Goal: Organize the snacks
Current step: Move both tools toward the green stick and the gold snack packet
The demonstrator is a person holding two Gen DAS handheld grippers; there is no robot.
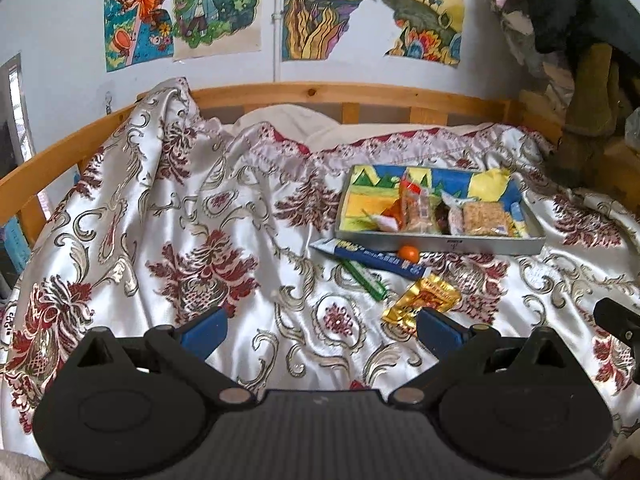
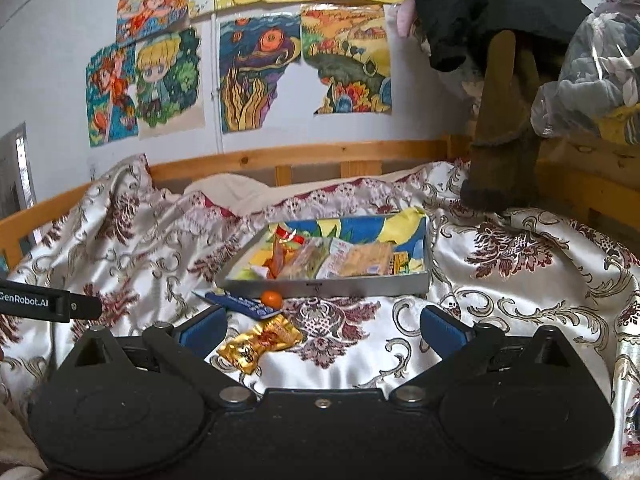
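Note:
A shallow grey tray (image 1: pixel 440 245) (image 2: pixel 360 285) with a colourful lining holds several wrapped snacks on the floral bedspread. In front of it lie a small orange ball (image 1: pixel 409 253) (image 2: pixel 271 298), a blue packet (image 1: pixel 376 257) (image 2: pixel 240 304), a green stick packet (image 1: pixel 366 280) and a gold packet (image 1: pixel 424 300) (image 2: pixel 260 340). My left gripper (image 1: pixel 320 330) is open and empty, left of the gold packet. My right gripper (image 2: pixel 322 330) is open and empty, the gold packet just inside its left finger (image 2: pixel 204 328).
A wooden bed rail (image 1: pixel 320 94) (image 2: pixel 300 150) runs behind the bedspread, with drawings on the wall above. Dark clothes and a brown hanging item (image 2: pixel 504 120) crowd the right side. The other gripper's black tip (image 2: pixel 48 304) shows at left in the right wrist view.

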